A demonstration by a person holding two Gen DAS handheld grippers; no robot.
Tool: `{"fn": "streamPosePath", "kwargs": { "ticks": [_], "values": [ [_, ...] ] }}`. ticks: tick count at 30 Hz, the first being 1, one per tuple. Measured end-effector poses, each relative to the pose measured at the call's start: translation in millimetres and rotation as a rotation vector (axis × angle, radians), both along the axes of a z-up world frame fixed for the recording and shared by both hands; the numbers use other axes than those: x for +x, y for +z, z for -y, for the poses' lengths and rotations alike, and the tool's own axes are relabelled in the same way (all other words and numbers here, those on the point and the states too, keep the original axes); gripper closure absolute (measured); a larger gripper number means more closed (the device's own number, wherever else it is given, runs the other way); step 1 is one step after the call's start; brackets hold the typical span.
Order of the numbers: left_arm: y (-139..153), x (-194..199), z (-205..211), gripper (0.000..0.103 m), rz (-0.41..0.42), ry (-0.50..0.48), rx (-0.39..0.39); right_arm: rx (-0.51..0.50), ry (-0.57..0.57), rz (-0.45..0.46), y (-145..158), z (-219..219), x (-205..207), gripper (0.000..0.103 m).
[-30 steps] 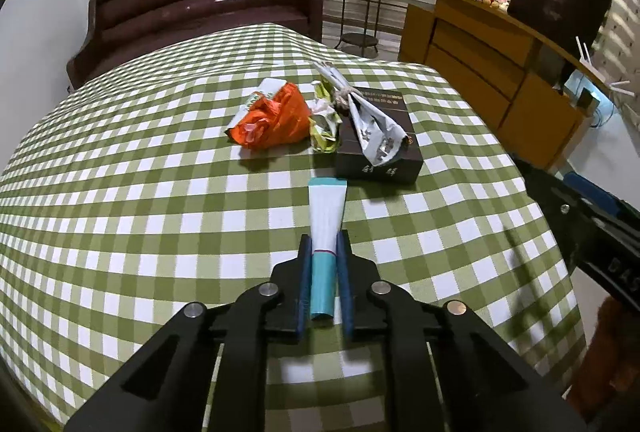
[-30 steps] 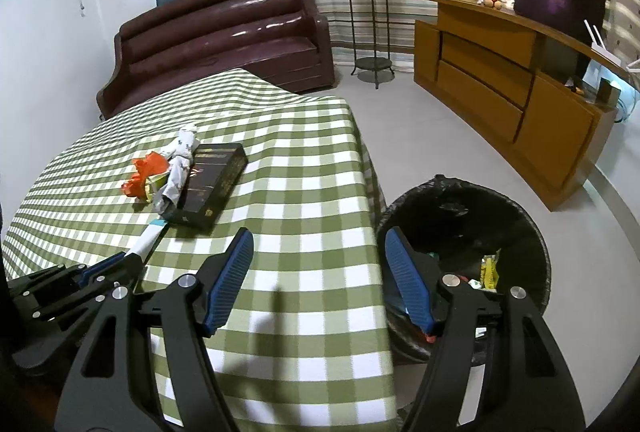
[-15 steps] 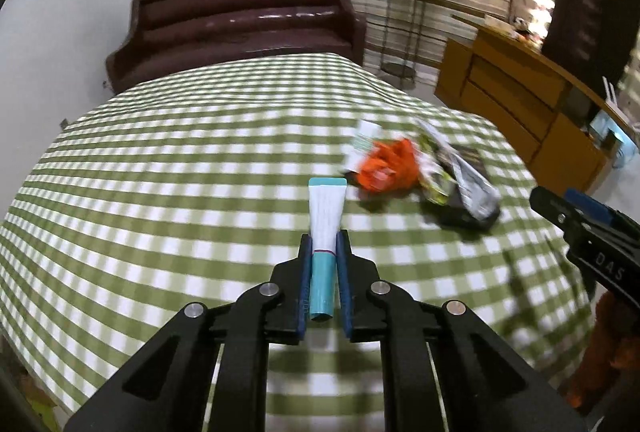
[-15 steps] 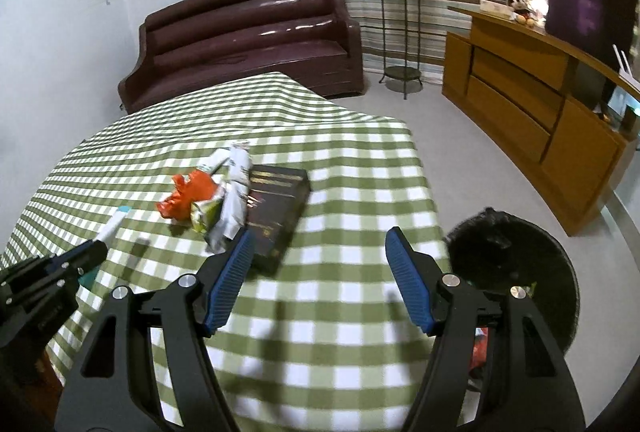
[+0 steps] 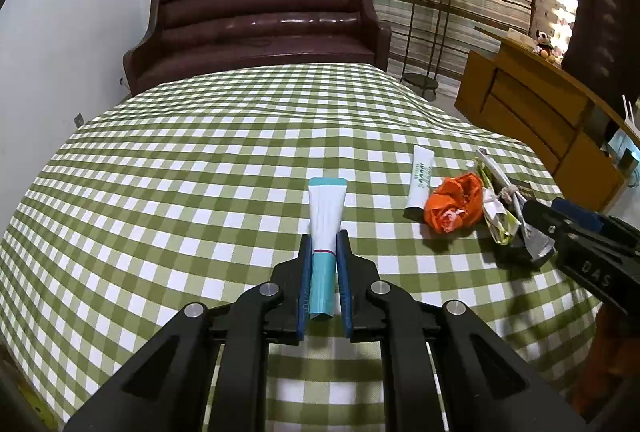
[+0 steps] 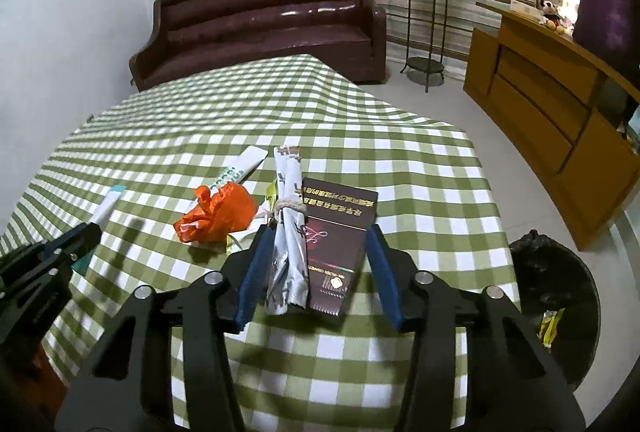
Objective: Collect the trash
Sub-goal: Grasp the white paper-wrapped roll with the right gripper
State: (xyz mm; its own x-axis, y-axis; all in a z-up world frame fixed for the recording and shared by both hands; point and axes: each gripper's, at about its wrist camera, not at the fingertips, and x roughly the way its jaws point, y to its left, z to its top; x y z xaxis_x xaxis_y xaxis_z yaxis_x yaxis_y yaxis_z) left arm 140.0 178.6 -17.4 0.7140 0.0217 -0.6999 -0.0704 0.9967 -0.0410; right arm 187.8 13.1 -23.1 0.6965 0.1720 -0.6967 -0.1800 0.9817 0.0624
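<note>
Left claw (image 5: 324, 268) clenched on smooth tube (image 5: 326, 216), right claw (image 6: 316, 264) closing around flat box (image 6: 336, 232), untouched.

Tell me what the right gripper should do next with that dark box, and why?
Probably finish squeezing shut. The right gripper has its jaws on either side of the dark box and the silver wrapper lying on it. They have just been closing, but a gap shows beside the box. Once gripped, both could go to the bin.
</note>
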Motion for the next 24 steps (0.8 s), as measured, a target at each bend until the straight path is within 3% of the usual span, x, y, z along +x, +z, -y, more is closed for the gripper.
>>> {"fn": "streamPosePath", "kwargs": {
  "ticks": [3,6,12,14,24],
  "values": [
    [-2,0,-1,0.090,-0.001,0.003,-0.006,-0.006,0.006,-0.009,-2,-4,5,0.063],
    [-3,2,-4,0.090,-0.006,0.007,-0.012,-0.007,0.015,-0.020,-3,-6,7,0.075],
    [-6,2,-7,0.090,-0.010,0.006,-0.022,-0.014,0.024,-0.019,-4,-11,7,0.077],
    [-6,3,-7,0.090,-0.013,0.005,-0.024,-0.013,0.025,-0.015,-5,-11,7,0.088],
    [-2,-1,3,0.090,0.005,-0.007,-0.038,-0.004,0.003,0.028,0,-1,-5,0.088]
  ]
}}
